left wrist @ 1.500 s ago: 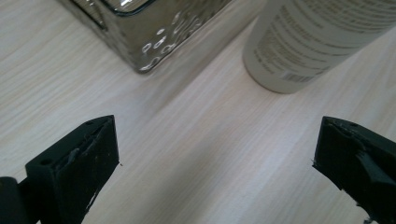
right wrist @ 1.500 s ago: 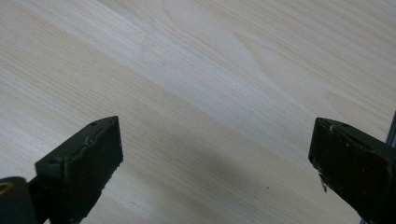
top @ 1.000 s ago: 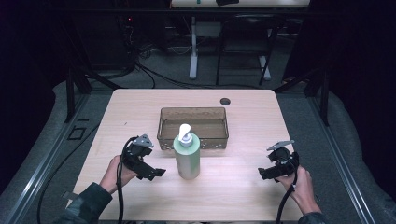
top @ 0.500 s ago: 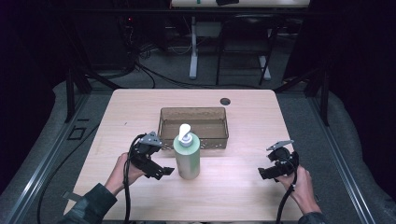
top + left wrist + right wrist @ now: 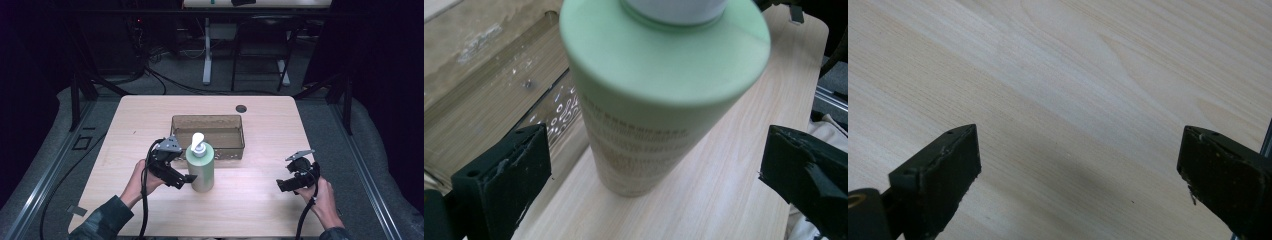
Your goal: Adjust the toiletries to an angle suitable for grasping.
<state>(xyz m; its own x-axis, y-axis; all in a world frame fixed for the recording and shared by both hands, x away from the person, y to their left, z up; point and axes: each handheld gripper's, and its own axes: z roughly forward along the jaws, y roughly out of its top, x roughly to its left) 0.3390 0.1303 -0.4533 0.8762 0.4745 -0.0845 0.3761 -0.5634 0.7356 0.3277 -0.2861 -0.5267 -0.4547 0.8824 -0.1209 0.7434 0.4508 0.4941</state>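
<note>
A pale green pump bottle [image 5: 201, 167] with a white pump head stands upright on the wooden table [image 5: 150, 115], just in front of a clear brown bin [image 5: 208, 136]. My left gripper [image 5: 186, 176] is open at the bottle's left side, its jaws reaching around the lower body. In the left gripper view the bottle [image 5: 654, 95] stands between the two spread jaws without touching either. My right gripper [image 5: 281, 186] hovers open over bare table at the right front, nothing between its jaws [image 5: 1078, 185].
The bin looks empty and sits mid-table behind the bottle. A dark round hole [image 5: 241, 108] marks the table's far side. Cables trail from both grippers toward the near edge. Dark floor and table legs lie beyond.
My left gripper has moved right toward the bottle, and its open jaws now straddle the bottle's body. The right gripper has stayed in place.
</note>
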